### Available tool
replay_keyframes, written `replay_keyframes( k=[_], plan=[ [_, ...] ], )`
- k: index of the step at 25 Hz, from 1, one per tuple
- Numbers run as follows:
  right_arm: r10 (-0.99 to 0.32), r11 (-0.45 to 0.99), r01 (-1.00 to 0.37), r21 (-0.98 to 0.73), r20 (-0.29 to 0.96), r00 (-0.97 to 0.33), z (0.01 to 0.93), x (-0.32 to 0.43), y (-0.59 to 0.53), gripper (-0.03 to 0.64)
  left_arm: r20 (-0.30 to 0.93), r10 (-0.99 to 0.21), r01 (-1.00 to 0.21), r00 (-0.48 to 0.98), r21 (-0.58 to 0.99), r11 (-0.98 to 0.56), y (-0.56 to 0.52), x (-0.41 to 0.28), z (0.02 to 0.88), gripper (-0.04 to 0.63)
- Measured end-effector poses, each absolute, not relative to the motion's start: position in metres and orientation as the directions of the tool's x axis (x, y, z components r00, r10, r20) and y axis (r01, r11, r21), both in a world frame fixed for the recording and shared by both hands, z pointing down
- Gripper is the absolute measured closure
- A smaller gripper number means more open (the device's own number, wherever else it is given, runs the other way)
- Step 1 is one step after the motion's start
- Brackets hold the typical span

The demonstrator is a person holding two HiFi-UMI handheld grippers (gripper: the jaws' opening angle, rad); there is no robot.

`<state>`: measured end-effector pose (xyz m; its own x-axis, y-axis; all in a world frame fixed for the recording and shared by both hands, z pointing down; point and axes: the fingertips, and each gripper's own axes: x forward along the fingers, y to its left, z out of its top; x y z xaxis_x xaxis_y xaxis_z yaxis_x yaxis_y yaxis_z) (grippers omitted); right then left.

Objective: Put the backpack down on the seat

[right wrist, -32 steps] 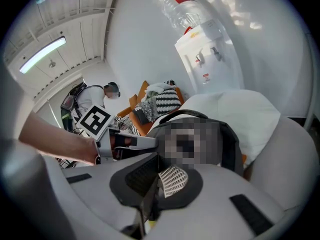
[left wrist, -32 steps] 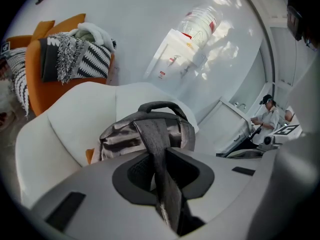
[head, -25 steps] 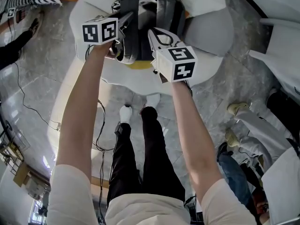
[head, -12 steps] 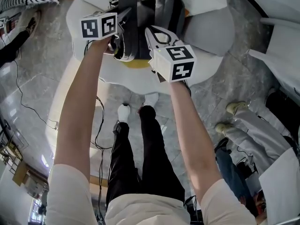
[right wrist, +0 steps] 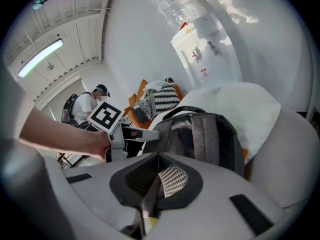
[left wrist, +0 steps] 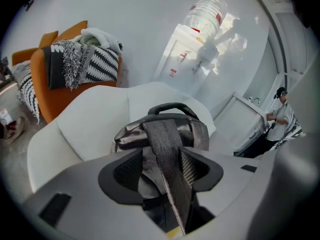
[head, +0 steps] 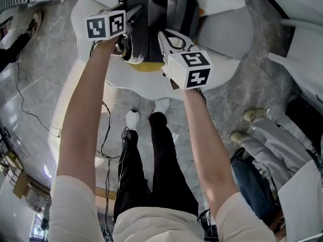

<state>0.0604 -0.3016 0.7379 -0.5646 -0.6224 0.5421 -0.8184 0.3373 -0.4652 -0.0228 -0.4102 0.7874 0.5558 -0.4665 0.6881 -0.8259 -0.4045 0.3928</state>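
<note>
grey fabric backpack (left wrist: 131,136) sits on white seat (left wrist: 85,129) ahead, so left gripper (left wrist: 162,169) has just been opening, strap (left wrist: 161,139) slack between; right gripper (right wrist: 155,181) clamps second strap (right wrist: 148,201).

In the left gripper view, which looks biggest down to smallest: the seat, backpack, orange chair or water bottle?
1. seat, by far.
2 and 3. backpack and orange chair look about alike. The backpack is nearer the camera, so I won't rank them.
4. water bottle.

Left hand-held gripper (left wrist: 160,165) opening round strap (left wrist: 166,139); right (right wrist: 156,176) seemingly pinching strap (right wrist: 149,202).
</note>
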Motion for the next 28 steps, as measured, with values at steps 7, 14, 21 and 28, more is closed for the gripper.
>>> replay_keyframes(
  k=[7,14,21,28],
  plan=[
    [-0.629,0.328,-0.828,-0.456,0.549,-0.551,0.727,0.063,-0.300,0.592,0.705,-0.460,-0.834,0.540,0.378,-0.401,-0.403,-0.035,0.780,0.364],
    [-0.634,0.309,-0.842,-0.443,0.563,-0.530,0.720,0.069,-0.297,0.592,0.703,-0.454,-0.831,0.547,0.390,-0.398,-0.398,-0.043,0.768,0.362],
    [-0.633,0.300,-0.858,-0.417,0.586,-0.506,0.701,0.071,-0.288,0.592,0.692,-0.436,-0.811,0.575,0.410,-0.418,-0.381,-0.049,0.743,0.364],
    [-0.670,0.268,-0.868,-0.419,0.566,-0.480,0.665,0.077,-0.280,0.592,0.678,-0.415,-0.782,0.606,0.413,-0.467,-0.359,-0.050,0.706,0.396]
  ],
)
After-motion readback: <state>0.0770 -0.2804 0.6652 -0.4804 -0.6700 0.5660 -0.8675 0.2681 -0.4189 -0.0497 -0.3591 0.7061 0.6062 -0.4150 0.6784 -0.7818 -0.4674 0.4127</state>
